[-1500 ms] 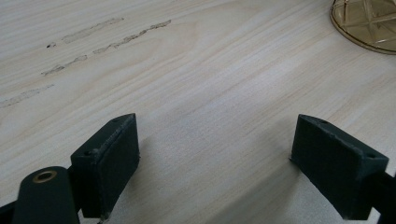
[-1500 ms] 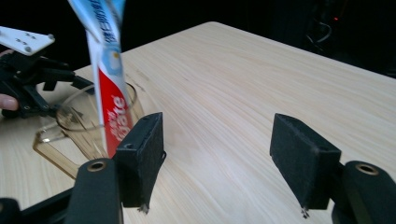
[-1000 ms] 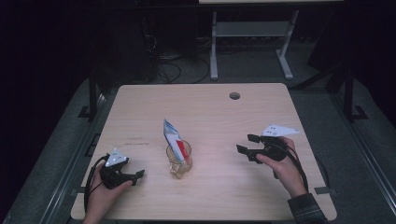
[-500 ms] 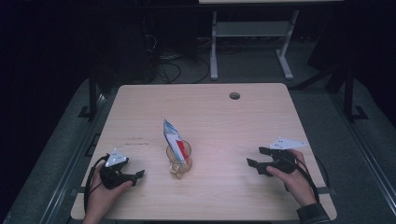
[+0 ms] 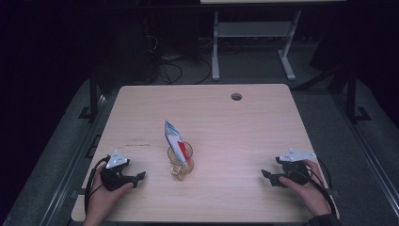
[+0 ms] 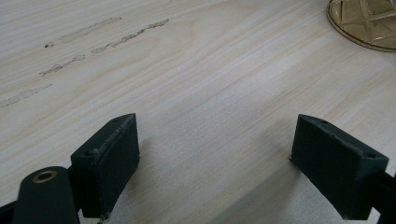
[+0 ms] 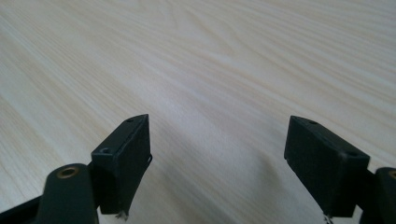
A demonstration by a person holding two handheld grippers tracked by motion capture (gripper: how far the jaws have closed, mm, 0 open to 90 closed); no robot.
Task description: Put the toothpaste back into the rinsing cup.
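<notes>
An amber patterned glass (image 5: 179,163) stands near the middle of the wooden table (image 5: 211,113), with a white, blue and red packet (image 5: 176,142) leaning up out of it. My left gripper (image 5: 139,177) rests low at the front left, open and empty; its own view (image 6: 215,154) shows bare wood between the jaws and the glass base (image 6: 364,21) at top right. My right gripper (image 5: 266,175) sits low at the front right, pointing left toward the glass. Its jaws have just been opening and stand wide with nothing between them (image 7: 217,158).
A round cable hole (image 5: 236,96) lies near the table's far edge. Faint scuff marks (image 6: 84,42) streak the wood ahead of the left gripper. A white metal frame (image 5: 249,42) and cables stand on the dark floor beyond the table.
The right hand has moved toward the front right corner and sunk to the tabletop. The left hand, glass and packet have stayed put.
</notes>
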